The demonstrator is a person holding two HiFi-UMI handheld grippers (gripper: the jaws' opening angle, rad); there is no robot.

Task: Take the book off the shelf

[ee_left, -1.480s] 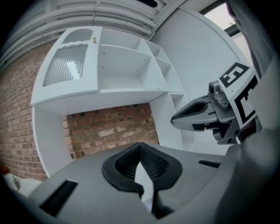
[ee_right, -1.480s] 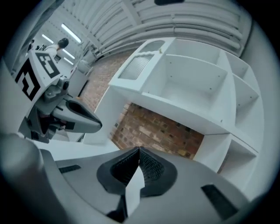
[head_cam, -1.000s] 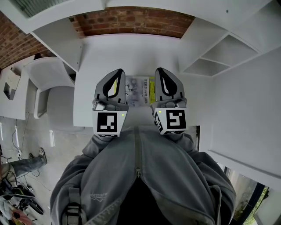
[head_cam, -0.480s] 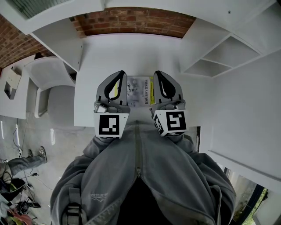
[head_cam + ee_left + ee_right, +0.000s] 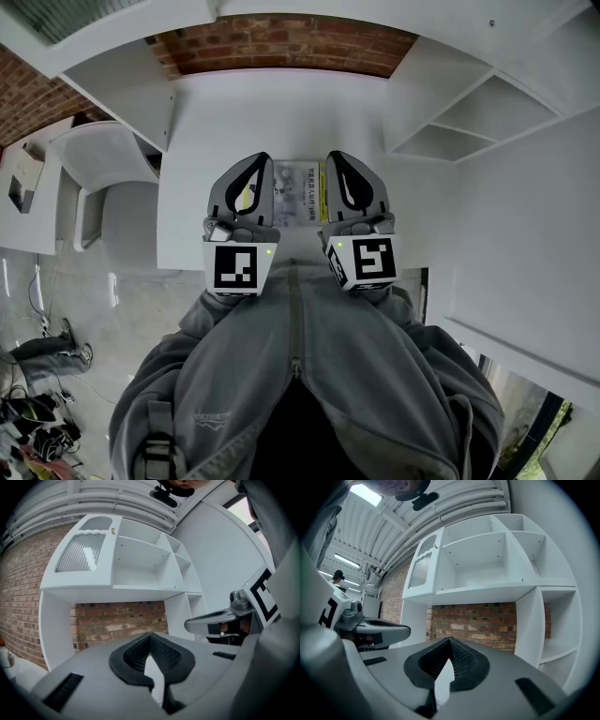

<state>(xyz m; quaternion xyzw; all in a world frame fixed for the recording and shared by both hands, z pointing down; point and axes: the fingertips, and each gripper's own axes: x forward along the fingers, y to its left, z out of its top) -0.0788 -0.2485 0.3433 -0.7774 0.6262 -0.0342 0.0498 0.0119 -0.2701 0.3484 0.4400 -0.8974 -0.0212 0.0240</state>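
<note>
A thin book [image 5: 298, 192] with a pale cover and a yellow strip lies flat on the white desk [image 5: 281, 112], below the shelf unit. My left gripper [image 5: 256, 164] and right gripper [image 5: 338, 161] hover side by side over it, covering its left and right edges. Both point level toward the brick wall [image 5: 281, 45]. In the left gripper view the left gripper [image 5: 150, 638] is shut with nothing between its pads. The right gripper [image 5: 449, 643] is shut and empty too. Each gripper view shows the other gripper at its side.
The white shelf unit [image 5: 487, 564] rises over the desk, and the compartments in view are bare, with a glazed cabinet door [image 5: 84, 550] at the left. More shelves [image 5: 469, 122] stand at the right. A white chair [image 5: 103, 173] sits left of the desk.
The left gripper has edged slightly right, toward the right one. The book has not moved. A person's legs on the floor at the far left have moved out of the way.
</note>
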